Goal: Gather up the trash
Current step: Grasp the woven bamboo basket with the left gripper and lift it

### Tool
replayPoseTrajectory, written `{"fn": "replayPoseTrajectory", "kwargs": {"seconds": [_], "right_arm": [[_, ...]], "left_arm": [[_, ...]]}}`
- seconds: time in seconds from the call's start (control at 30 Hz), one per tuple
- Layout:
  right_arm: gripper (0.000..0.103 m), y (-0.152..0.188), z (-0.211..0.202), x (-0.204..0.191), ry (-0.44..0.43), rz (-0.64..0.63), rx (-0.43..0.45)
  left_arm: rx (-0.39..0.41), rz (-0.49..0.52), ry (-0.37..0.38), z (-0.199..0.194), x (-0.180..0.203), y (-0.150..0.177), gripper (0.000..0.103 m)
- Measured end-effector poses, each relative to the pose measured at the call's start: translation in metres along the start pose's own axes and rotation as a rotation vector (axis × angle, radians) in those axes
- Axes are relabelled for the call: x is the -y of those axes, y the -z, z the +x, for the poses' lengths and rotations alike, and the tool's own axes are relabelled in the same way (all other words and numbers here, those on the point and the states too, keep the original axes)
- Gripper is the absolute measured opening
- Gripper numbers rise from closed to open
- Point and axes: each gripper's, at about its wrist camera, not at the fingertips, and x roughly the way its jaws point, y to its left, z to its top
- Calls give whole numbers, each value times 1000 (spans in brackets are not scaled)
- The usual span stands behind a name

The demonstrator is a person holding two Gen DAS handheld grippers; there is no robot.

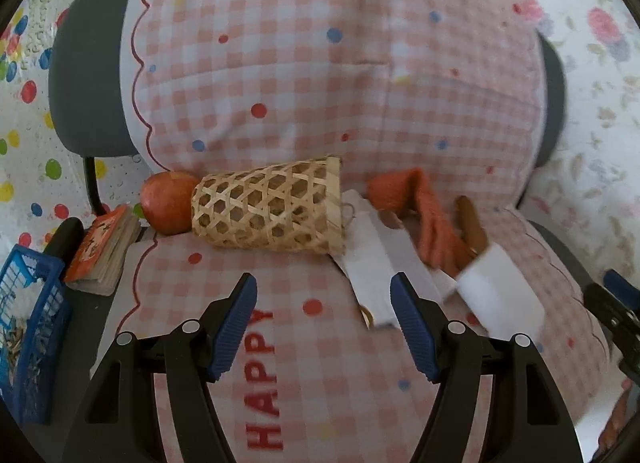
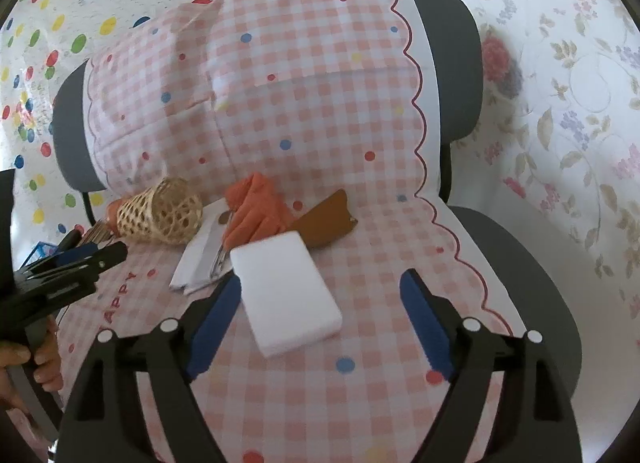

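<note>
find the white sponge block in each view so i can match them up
Left wrist: white block at lower right, partly blurred, right of the white paper.
Right wrist: white block near the centre, between the open right tongs, untouched.
Shared landmark: the woven basket on its side, left of the block in both views.

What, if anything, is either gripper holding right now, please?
Nothing: the left gripper and right gripper are both open, the white sponge lying loose between the right one's fingers.
</note>
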Motion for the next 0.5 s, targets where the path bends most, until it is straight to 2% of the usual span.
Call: {"fn": "replayPoseTrajectory", "kwargs": {"seconds": [0.17, 0.3, 0.43, 0.5], "right_arm": [[81, -8, 12, 4, -17, 2, 3], [81, -8, 17, 8, -29, 11, -1], [81, -3, 20, 9, -40, 15, -18], [81, 0, 19, 10, -41, 17, -22]], "left_arm": [[-21, -21, -48, 31, 5, -19, 70], [-19, -30, -117, 52, 4, -37, 70], [-42, -48, -165, 59, -9, -41, 69], [-58, -48, -189, 58, -18, -37, 60]]}}
